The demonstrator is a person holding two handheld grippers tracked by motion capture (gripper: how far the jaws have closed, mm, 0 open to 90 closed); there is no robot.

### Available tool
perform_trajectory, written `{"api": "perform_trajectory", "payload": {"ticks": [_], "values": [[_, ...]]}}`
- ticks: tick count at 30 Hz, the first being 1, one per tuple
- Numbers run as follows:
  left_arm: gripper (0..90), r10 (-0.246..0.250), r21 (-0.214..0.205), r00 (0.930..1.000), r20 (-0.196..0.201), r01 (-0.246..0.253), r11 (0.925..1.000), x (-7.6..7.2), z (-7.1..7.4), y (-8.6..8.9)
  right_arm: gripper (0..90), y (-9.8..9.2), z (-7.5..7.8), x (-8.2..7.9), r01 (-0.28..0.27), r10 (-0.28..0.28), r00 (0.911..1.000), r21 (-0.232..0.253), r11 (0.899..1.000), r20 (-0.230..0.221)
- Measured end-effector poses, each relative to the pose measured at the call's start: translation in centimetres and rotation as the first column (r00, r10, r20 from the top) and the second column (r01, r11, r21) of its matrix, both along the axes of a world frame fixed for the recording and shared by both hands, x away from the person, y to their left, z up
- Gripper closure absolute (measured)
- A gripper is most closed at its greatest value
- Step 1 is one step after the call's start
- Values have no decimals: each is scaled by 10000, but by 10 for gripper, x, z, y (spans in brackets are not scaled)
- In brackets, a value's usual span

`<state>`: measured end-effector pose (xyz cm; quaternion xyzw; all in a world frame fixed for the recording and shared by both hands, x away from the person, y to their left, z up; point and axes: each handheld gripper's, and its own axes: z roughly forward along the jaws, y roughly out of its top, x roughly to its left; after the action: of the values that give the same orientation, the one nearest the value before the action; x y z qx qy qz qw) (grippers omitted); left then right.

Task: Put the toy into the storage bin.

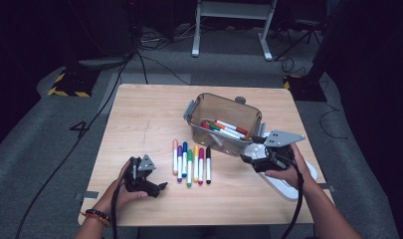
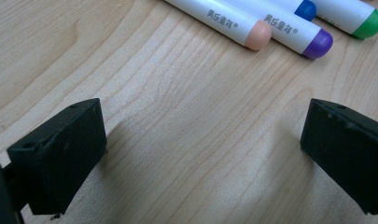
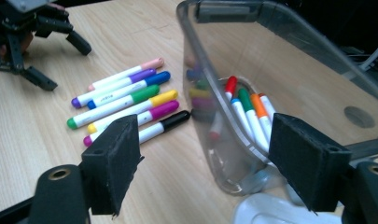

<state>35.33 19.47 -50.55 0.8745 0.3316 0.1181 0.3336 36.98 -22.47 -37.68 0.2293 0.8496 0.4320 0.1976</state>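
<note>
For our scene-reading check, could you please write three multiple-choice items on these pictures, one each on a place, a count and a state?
1. Where do the loose markers lie?
A. on the table, left of the clear bin
B. on the floor
C. on the white lid

2. How many loose markers lie in that row?
A. three
B. seven
C. twelve

3. How do the jaws of the left gripper stand?
A. shut on a marker
B. shut on the bin's rim
C. open over bare wood

Answers:
1 A: the high view shows the row beside the bin.
2 B: seven caps are countable.
3 C: its own view shows bare wood between the jaws.
</note>
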Motion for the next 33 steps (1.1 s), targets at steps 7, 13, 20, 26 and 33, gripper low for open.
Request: {"api": "perform_trajectory", "payload": {"ticks": [7,13,20,26,33], "values": [[5,6,-4,10000,-3,-6,10000,0,0,0,259,15,-25,-11,-176,183,9993,219,9996,-317],[5,-2,2,10000,2,2,10000,0,0,0,265,38,-47,-10,-440,432,9967,-104,9990,-685],[5,0,1,10000,2,0,10000,0,0,0,271,68,-69,4,-607,562,9939,-452,9971,-944],[5,1,-1,10000,1,-1,10000,0,0,0,278,85,-84,18,-618,557,9906,-451,9971,-1248],[5,0,1,10000,4,0,10000,0,0,0,304,103,-101,35,-347,222,9892,-845,9958,-1449]]}}
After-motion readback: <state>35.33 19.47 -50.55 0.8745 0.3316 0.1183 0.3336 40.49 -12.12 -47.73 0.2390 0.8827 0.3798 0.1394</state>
